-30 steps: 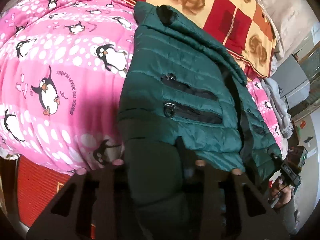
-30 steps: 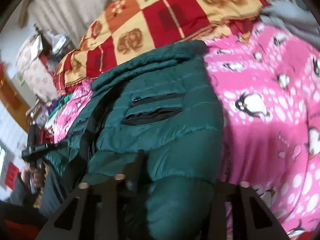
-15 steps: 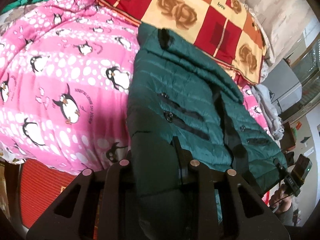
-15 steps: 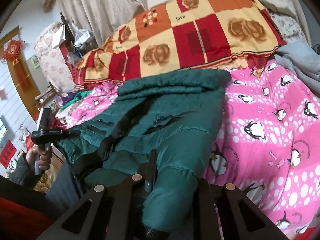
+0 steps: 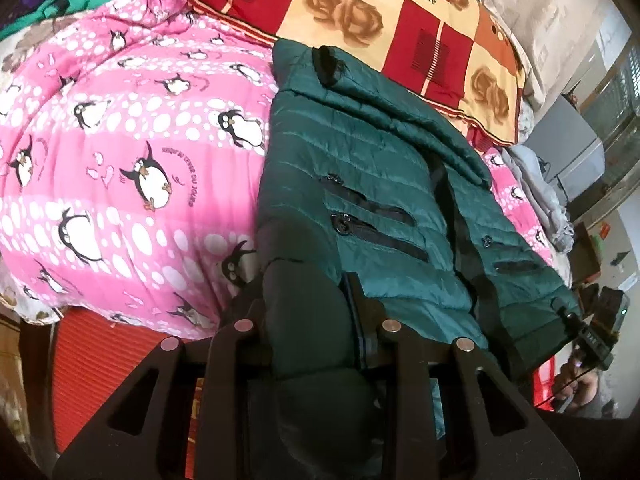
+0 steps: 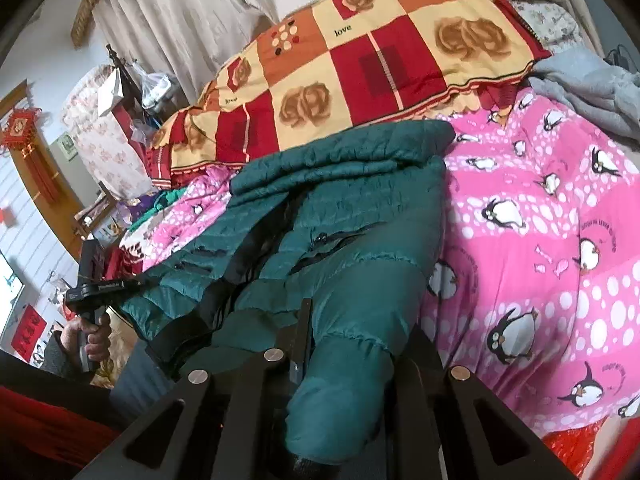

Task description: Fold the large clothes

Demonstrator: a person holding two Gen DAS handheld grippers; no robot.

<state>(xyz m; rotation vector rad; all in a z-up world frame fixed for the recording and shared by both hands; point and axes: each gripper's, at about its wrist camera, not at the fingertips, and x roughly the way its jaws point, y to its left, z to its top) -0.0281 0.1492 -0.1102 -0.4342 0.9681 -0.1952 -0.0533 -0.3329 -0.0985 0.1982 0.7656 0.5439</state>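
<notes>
A dark green quilted jacket (image 5: 360, 168) lies on a pink penguin-print quilt (image 5: 120, 152), collar toward the far patchwork blanket. My left gripper (image 5: 308, 296) is shut on the jacket's near left hem corner, fabric bunched between its fingers. My right gripper (image 6: 348, 332) is shut on the near right hem corner of the jacket (image 6: 344, 216), padded fabric bulging between its fingers. Both corners are held off the bed's near edge. The other gripper shows at the edge of each view.
A red, orange and yellow patchwork blanket (image 5: 400, 12) lies behind the jacket. Grey clothing (image 6: 584, 84) lies at the far right of the quilt (image 6: 540, 220). Curtains (image 6: 200, 12) and cluttered furniture stand beyond. A red surface (image 5: 100, 348) shows below the bed's edge.
Both grippers have drawn back and tilted up with the hem in them. More of the jacket and the far blanket has come into view.
</notes>
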